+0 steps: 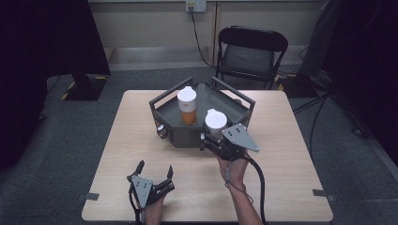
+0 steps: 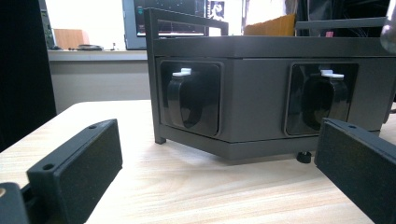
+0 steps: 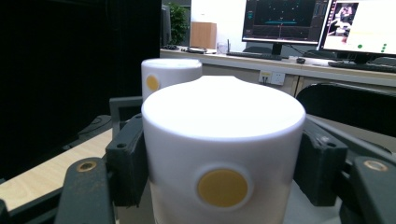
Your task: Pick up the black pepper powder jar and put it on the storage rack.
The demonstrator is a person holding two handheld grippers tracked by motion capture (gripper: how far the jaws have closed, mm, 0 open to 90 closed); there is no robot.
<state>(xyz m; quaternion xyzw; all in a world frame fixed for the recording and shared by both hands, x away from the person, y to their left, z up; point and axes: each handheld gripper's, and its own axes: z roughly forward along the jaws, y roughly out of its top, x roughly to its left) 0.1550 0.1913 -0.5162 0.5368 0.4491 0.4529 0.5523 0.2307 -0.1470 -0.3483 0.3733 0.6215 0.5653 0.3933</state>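
Wooden surface [image 1: 281, 154] bearing a dark hexagonal metal tray [image 1: 187, 136] ahead of both claws. Inside it, beyond the right claw [image 1: 213, 136], stands an orange-filled bottle [image 1: 187, 107]. Right claw clamps a smooth cylindrical white-capped bottle [image 3: 219, 154] at the tray's near edge. Left claw [image 1: 154, 169]: wide, empty.

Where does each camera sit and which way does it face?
High view: above the person's side, looking down on the table; both forearms show.
Left gripper view: on the left hand-held gripper, jaws open, facing the grey tray.
Right gripper view: on the right hand-held gripper, clamping a white-capped bottle.
High and left gripper views share the tray.
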